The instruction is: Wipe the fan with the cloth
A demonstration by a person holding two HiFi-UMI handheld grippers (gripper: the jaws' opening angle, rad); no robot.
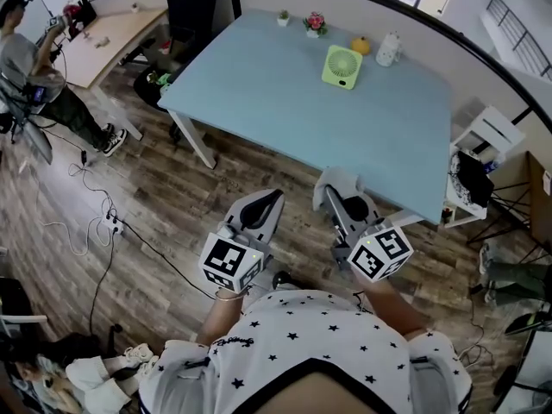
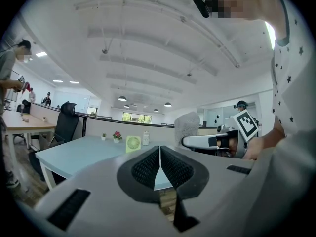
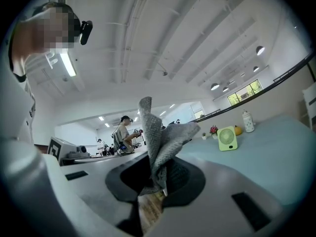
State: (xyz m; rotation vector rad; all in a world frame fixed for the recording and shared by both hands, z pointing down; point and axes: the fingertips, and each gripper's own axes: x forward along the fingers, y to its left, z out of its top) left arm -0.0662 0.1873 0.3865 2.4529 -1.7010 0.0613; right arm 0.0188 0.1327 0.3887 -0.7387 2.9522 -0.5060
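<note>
Before the table (image 1: pixel 276 93), right tool (image 3: pixel 155 174) pinches the half-hidden cloth (image 3: pixel 160 142); left tool (image 2: pixel 160 164) closed.

The person wears a white shirt (image 1: pixel 302 339) with many small black stars and short sleeves (image 1: pixel 183 365); its neck opening has a dark edge. On the head sits a small black camera (image 2: pixel 200 5). The left gripper (image 1: pixel 266 203) and the right gripper (image 1: pixel 335 195) both have a smooth, rounded shell of white or pale grey, with dark inner faces. Each carries at the back a white cube with black square markers, the left cube (image 1: pixel 231 261) and the right cube (image 1: pixel 382 250). Seen close, the pads (image 2: pixel 145 169) are black with a fine ribbed texture, and black rectangular slots (image 2: pixel 69 209) are set in the shell.
</note>
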